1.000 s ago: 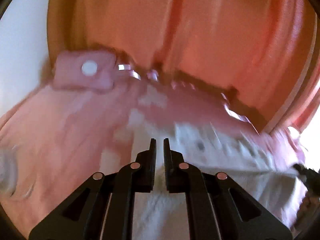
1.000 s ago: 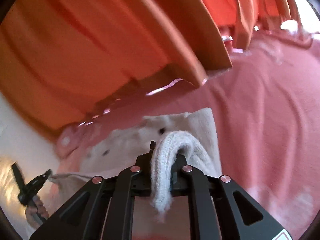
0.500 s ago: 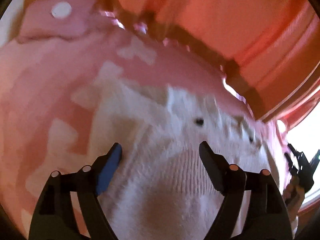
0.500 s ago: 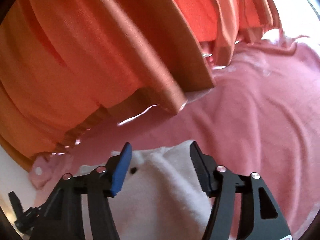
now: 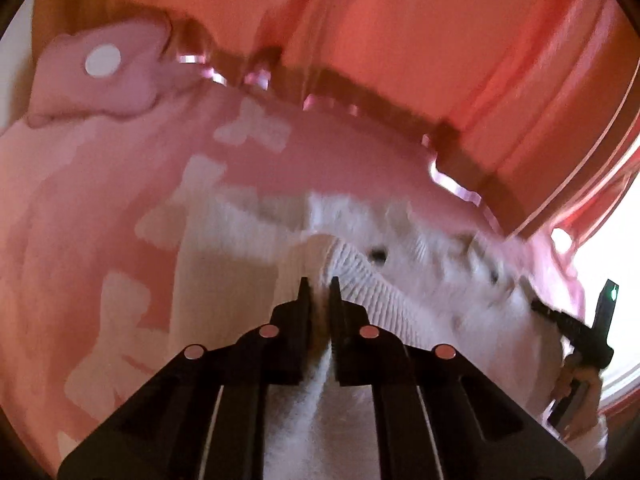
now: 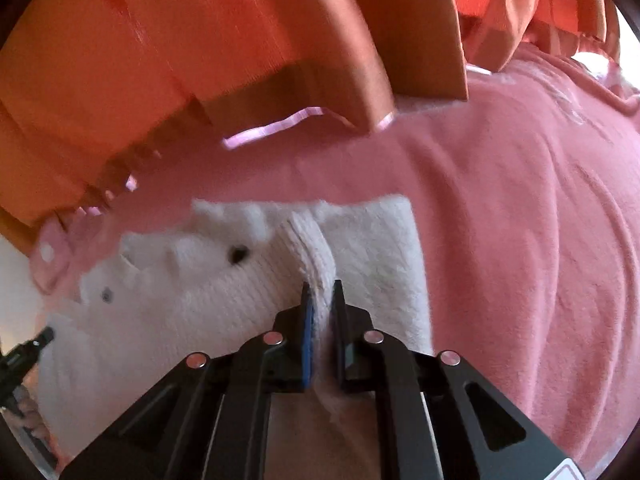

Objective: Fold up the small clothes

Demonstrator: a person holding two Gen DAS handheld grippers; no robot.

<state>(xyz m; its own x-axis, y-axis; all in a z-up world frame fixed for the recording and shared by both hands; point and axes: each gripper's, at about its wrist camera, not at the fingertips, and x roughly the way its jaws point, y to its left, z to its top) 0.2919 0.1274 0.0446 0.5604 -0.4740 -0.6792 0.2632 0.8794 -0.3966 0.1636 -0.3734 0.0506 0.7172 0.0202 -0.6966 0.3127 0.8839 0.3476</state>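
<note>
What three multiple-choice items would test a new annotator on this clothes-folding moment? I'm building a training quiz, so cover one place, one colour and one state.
1. Where does the white knit garment lie?
A. on the pink blanket
B. on a wooden floor
C. in a basket

2. What colour is the curtain behind the bed?
A. blue
B. orange
C. green

3. What state is the right gripper in?
A. wide open above the garment
B. shut on a fold of the garment
C. shut on the curtain

Answers:
1 A: the pink blanket shows around the garment's edges.
2 B: orange pleats hang along the blanket's far edge.
3 B: a ribbed ridge of knit is pinched between the closed fingers; the left gripper grips a fold likewise.
</note>
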